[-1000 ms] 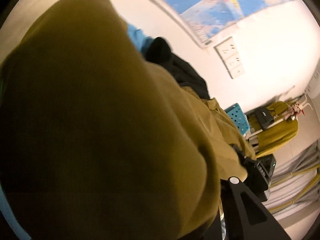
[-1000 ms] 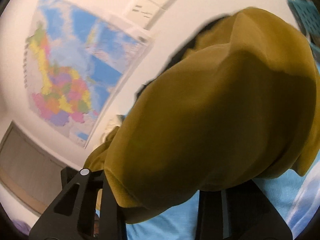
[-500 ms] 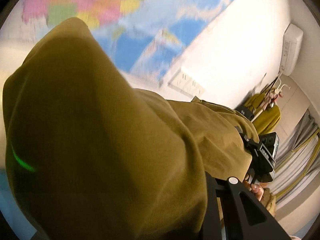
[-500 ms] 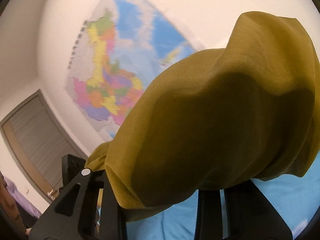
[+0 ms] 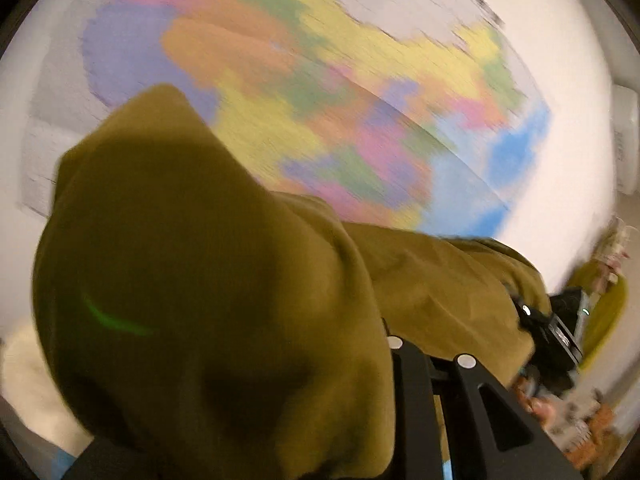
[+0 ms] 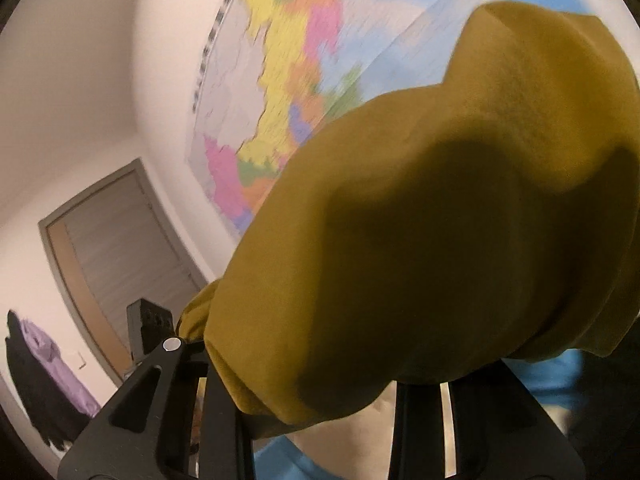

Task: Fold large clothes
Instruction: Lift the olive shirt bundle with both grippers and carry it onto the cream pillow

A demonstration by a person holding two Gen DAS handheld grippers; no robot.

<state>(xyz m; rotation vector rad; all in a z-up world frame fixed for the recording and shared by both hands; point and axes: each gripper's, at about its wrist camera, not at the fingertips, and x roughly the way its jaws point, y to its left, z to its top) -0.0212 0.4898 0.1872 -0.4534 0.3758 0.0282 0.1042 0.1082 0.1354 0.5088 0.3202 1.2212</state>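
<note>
- Left wrist view: the left gripper [image 5: 320, 420] is being buried under an olive garment [image 5: 192, 300], which is being pinched between narrowly set jaws; only the black right-hand finger [image 5: 472, 416] is being left uncovered.
- From that grip, the garment is being stretched away to the right as a taut band, and its far end is being held at the other gripper [image 5: 556, 332], seen small near the right edge.
- Behind the cloth, a blurred coloured wall map [image 5: 340, 100] is being shown on a white wall, with a white air conditioner [image 5: 624, 140] at the right edge.
- Right wrist view: the right gripper [image 6: 320, 408] is being closed narrowly on the same olive garment [image 6: 440, 240], whose bunched fabric is being draped over both black fingers [image 6: 160, 408] and is being held up in front of the camera.
- Beyond the cloth, the wall map [image 6: 280, 80] is being seen above, a grey door [image 6: 120, 240] at the left, and dark and purple clothes [image 6: 44, 380] hanging by the lower left edge.
</note>
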